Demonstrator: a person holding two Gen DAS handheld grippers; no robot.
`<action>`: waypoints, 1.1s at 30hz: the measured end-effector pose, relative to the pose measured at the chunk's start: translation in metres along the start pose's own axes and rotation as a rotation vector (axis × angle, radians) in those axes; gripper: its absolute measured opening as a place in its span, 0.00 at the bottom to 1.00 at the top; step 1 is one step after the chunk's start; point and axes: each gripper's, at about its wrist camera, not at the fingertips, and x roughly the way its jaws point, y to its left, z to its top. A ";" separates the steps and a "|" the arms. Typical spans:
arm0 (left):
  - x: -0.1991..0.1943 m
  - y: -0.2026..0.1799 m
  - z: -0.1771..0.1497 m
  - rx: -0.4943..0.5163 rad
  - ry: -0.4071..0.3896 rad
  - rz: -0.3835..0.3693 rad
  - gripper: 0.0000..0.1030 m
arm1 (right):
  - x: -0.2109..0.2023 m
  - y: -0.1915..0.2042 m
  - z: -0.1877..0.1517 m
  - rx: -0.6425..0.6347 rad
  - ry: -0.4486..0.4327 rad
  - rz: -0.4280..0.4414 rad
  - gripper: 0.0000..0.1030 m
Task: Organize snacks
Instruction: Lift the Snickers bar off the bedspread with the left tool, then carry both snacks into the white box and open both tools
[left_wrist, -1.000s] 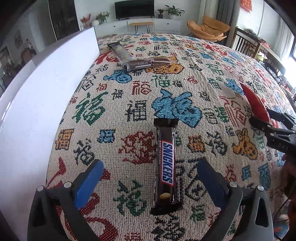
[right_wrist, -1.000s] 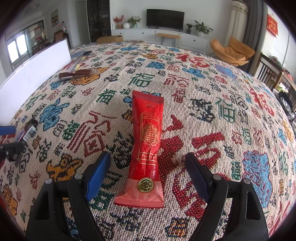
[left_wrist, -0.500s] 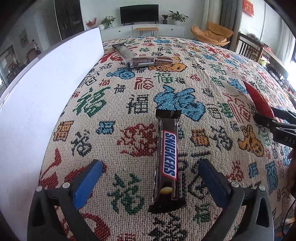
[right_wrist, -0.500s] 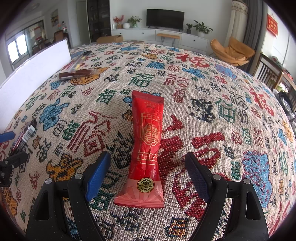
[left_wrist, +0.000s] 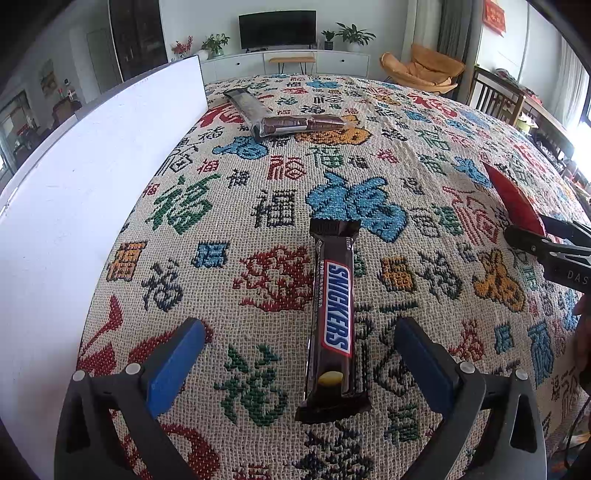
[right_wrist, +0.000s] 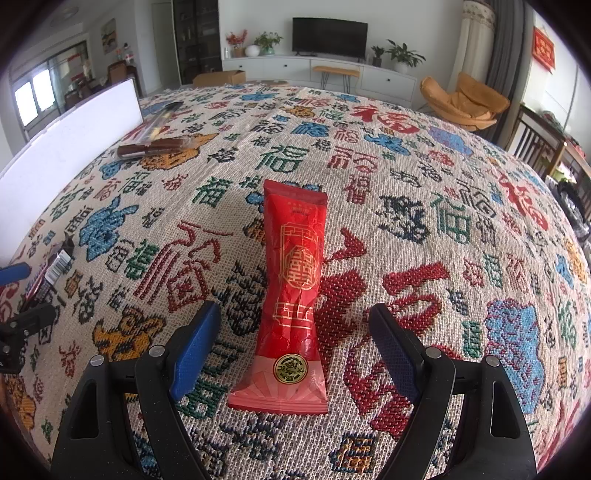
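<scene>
A brown Snickers bar (left_wrist: 333, 317) lies lengthwise on the patterned cloth, its near end between the open blue pads of my left gripper (left_wrist: 299, 360). A red snack packet (right_wrist: 291, 302) lies lengthwise between the open pads of my right gripper (right_wrist: 295, 350). Neither gripper touches its snack. The red packet (left_wrist: 515, 199) also shows at the right edge of the left wrist view, with the right gripper's black frame (left_wrist: 554, 251) beside it. The Snickers bar's end (right_wrist: 55, 266) shows at the left edge of the right wrist view.
A tall white box wall (left_wrist: 74, 192) stands along the left of the table. Two more wrapped snacks, a brown one (left_wrist: 303, 125) and a grey one (left_wrist: 245, 101), lie at the far end near the box. The table (left_wrist: 443, 122) is covered by a woven patterned cloth.
The left gripper has drawn back and tilted a little, so the Snickers bar sits slightly further forward in view. The right gripper has not moved.
</scene>
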 end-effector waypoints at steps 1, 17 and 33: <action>-0.004 -0.002 0.000 0.004 -0.011 -0.006 0.83 | -0.001 -0.003 0.000 0.014 -0.003 0.010 0.82; -0.045 0.009 0.003 -0.083 -0.112 -0.209 0.16 | 0.009 -0.020 0.039 0.087 0.220 0.179 0.58; -0.149 0.094 0.005 -0.375 -0.316 -0.325 0.16 | -0.063 0.057 0.103 0.083 0.033 0.402 0.17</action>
